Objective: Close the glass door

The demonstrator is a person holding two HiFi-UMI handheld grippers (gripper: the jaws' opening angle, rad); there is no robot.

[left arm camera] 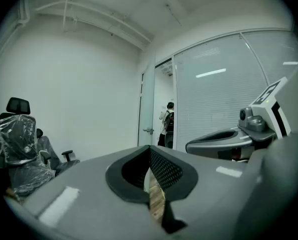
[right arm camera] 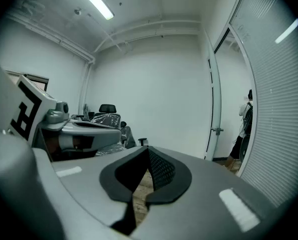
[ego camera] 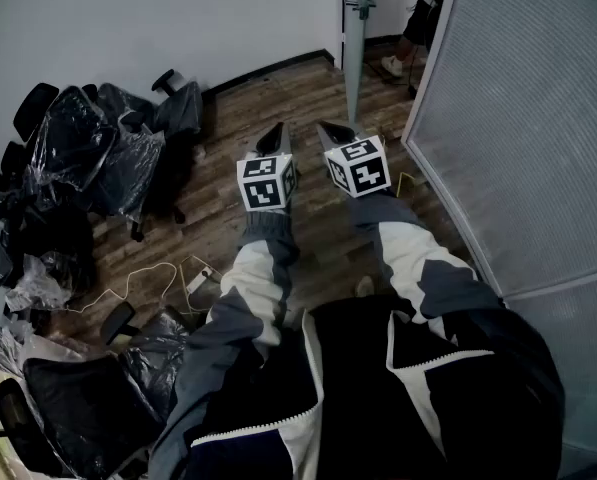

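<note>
left gripper (left arm camera: 149, 149) and right gripper (right arm camera: 148, 150) both pinched shut, empty — only head view shows white cable (ego camera: 130, 280); glass door (ego camera: 356, 58) open.

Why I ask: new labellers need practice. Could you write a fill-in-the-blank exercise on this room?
1. The glass door stands ____.
2. The chairs are wrapped in clear ____.
3. The left tongs and the right tongs are both ____, with nothing between them.

Missing words: open; plastic; shut.
</note>
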